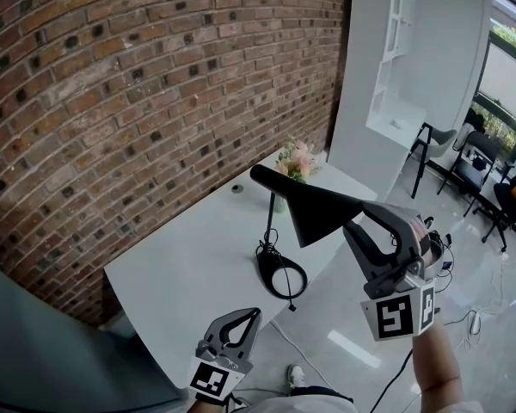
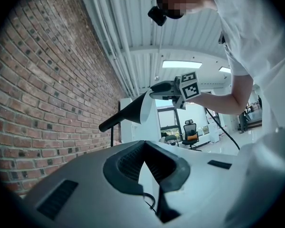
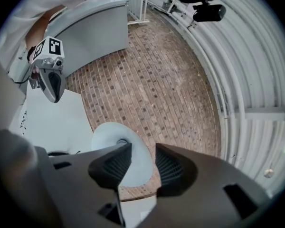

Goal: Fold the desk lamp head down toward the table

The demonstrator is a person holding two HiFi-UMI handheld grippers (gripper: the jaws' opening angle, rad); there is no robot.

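**A:** Where is the desk lamp point(image 1: 284, 231)?

**B:** It stands on the white table point(image 1: 181, 265), near the front edge. Its round base point(image 1: 282, 275) lies flat and a thin stem point(image 1: 269, 218) rises from it. The black cone shade point(image 1: 314, 209) is up, well above the table top. Its wide mouth faces the right gripper point(image 1: 359, 218).

**A:** Is that gripper holding the shade?

**B:** No. It is right at the shade's wide end, but its jaws are spread. Its own view shows the shade's pale inside past the gap, and neither pad presses on it.

**A:** And the left gripper point(image 1: 256, 313)?

**B:** It is low at the table's near edge, well apart from the lamp. Its jaw tips meet, with nothing between them.

**A:** Is there anything else on the table?

**B:** A bunch of flowers point(image 1: 297, 157) stands behind the lamp, beside the brick wall point(image 1: 112, 101).
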